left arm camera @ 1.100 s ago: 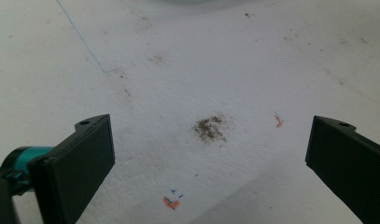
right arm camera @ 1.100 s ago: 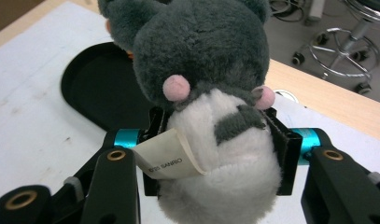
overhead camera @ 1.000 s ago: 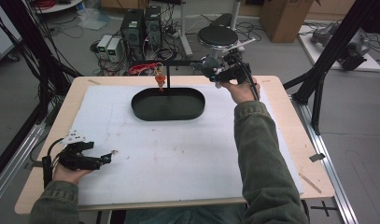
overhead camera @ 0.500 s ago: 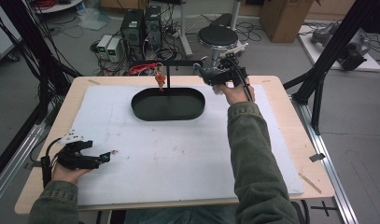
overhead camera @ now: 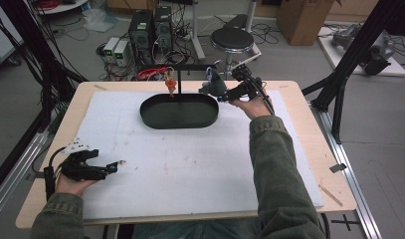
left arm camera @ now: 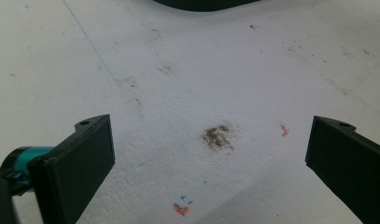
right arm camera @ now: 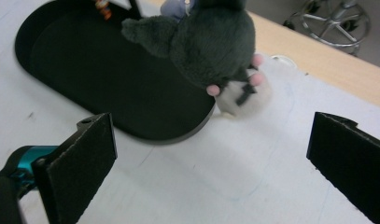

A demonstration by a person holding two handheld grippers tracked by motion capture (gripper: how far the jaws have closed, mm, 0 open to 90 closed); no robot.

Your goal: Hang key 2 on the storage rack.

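My right gripper, jaws just opened wide with nothing between them, faces the plush toy hanging at the black tray's right end; left gripper idles open, far off.

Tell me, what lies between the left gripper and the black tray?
Only bare white mat, stained, between the left gripper and the black tray, as the high view shows.

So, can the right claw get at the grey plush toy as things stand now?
Probably yes. The right claw has just been opening, and its jaws stand wide with nothing between them. The grey plush toy hangs just ahead at the black tray's end, nothing blocking.
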